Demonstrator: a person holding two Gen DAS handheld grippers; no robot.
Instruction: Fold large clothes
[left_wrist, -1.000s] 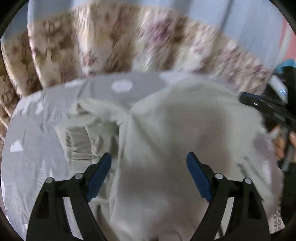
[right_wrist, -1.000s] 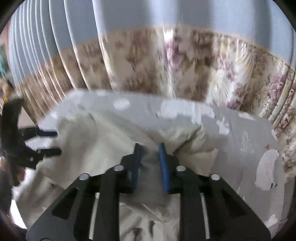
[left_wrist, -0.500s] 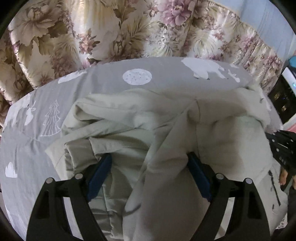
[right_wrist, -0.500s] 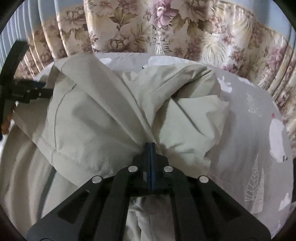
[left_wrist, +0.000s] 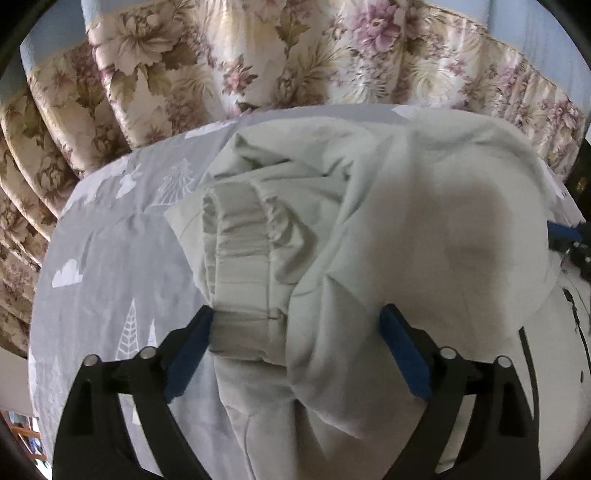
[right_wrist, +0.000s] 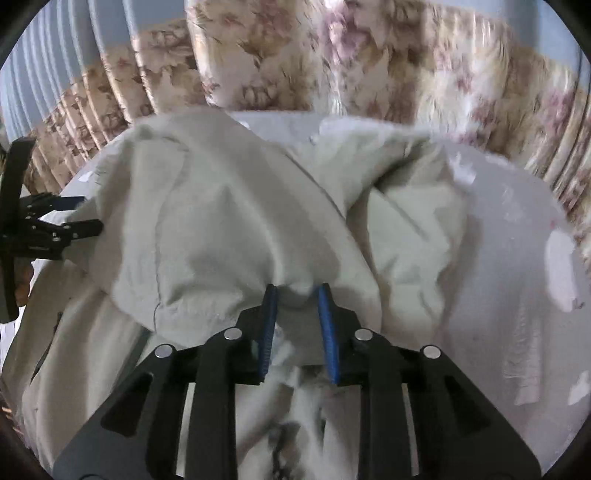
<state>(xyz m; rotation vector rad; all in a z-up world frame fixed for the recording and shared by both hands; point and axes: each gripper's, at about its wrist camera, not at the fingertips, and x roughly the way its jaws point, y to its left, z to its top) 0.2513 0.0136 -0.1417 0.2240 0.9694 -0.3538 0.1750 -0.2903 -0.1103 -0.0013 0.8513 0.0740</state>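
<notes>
A large pale beige jacket lies bunched on the bed, also in the right wrist view. Its ribbed elastic cuff sits on top at the left. My left gripper straddles the cuff and a thick fold; its jaws are opening and stand wide, the left pad beside the cuff. My right gripper is at the jacket's near edge, its jaws opening, with a small fold of the fabric between the blue pads. The left gripper shows at the far left of the right wrist view.
The grey bed sheet printed with white clouds and trees lies bare to the left of the jacket and to its right. A floral curtain hangs close behind the bed's far edge. A dark zipper runs along the jacket's right part.
The left gripper sank closer to the jacket and spread wider, now around the cuff. The right jaws closed tight on a fold half a second ago and have since parted.
</notes>
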